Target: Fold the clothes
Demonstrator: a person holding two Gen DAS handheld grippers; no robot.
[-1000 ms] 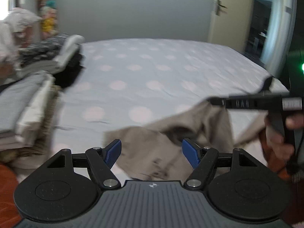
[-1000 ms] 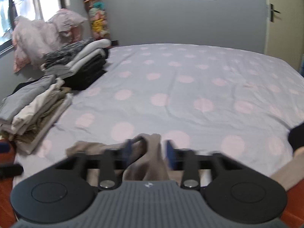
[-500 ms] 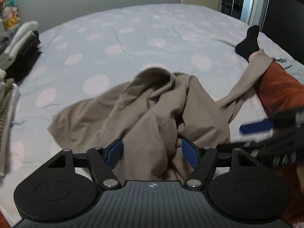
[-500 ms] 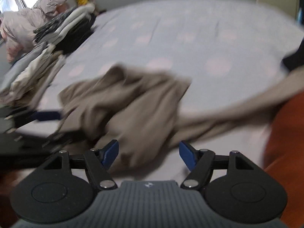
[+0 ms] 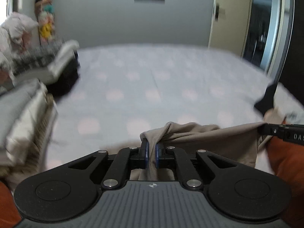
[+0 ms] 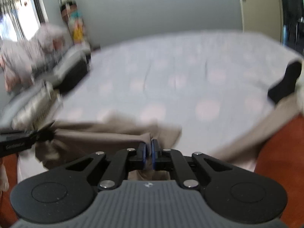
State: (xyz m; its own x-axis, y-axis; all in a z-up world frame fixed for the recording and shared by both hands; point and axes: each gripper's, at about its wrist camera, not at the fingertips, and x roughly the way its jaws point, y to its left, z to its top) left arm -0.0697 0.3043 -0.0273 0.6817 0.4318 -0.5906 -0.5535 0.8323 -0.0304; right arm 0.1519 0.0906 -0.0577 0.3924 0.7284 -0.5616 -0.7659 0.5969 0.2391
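Spreading across both views, bed [image 5: 152, 87]: a pale lilac sheet with faint pink dots covers it; the picture is blurred, more so in the right wrist view [image 6: 171, 87].
Wall [image 5: 123, 19]: grey, behind the bed, with a dark rectangular plate high up.
Door [image 5: 228, 19]: cream, at the right of the wall, handle blurred.
Folded clothes stacks [image 5: 24, 102]: grey, white and dark piles lie along the bed's left edge; the same piles show in the right wrist view [image 6: 43, 87].
Beige garment [image 5: 212, 142]: it lies at the near edge of the bed, lifted and stretched between the two grippers; in the right wrist view [image 6: 106, 134] it spans from the centre out to the left.
Orange cloth [image 5: 285, 161]: seen at the right, just beside the garment; what it belongs to cannot be told.
Black sock [image 5: 266, 98]: a dark shape at the bed's right edge, also in the right wrist view [image 6: 285, 83].
Left gripper [image 5: 151, 152]: its blue-padded fingers are pressed together, pinching a fold of the beige garment that bunches up above them; it also shows side-on at the left of the right wrist view [image 6: 28, 138].
Right gripper [image 6: 148, 152]: fingers pressed together on an edge of the same garment; in the left wrist view [image 5: 281, 133] it enters from the right, touching the cloth's far end.
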